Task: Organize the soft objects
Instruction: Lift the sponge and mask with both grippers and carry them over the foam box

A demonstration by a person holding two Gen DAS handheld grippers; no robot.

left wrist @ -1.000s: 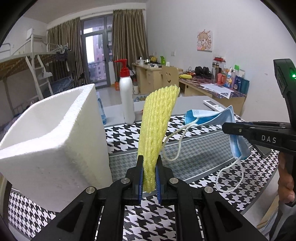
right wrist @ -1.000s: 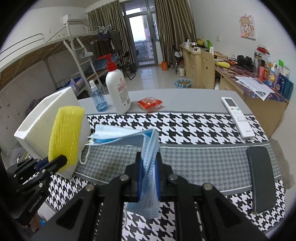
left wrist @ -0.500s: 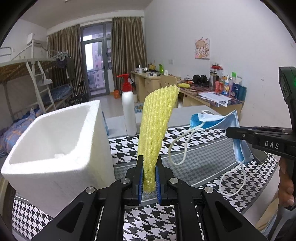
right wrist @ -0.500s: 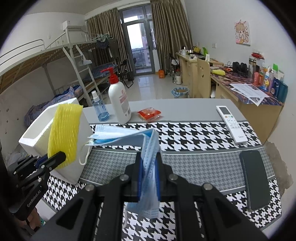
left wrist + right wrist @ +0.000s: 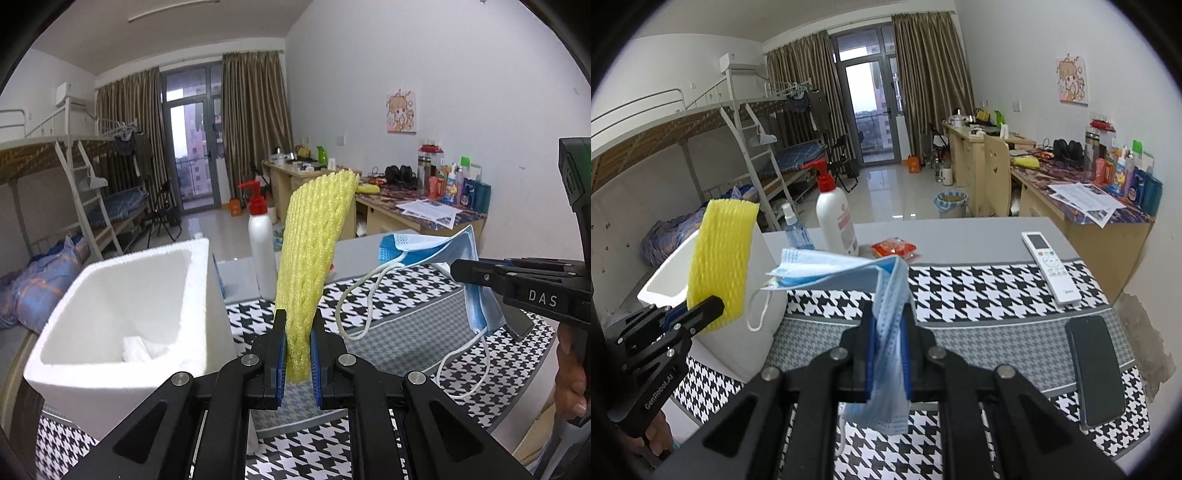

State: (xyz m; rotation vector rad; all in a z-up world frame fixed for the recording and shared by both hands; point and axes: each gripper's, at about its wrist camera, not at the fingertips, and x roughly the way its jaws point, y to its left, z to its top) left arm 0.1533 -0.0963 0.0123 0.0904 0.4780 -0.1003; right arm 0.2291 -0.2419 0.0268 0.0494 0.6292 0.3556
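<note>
Tabletop (image 5: 979,229): grey, with a houndstooth cloth. White foam box (image 5: 122,314) at 9 o'clock in the left view, rigid grainy walls, open top, some white scrap inside. Left tongs (image 5: 298,354) clamped on yellow foam net sleeve (image 5: 314,251), ribbed, springy, standing up just right of the box. Right tongs (image 5: 888,354) pinching blue pleated face mask (image 5: 849,271), limp, held above the tabletop. Risk: dangling white ear loop (image 5: 360,295) could snag the sleeve or box rim; sleeve may spring out on release.
</note>
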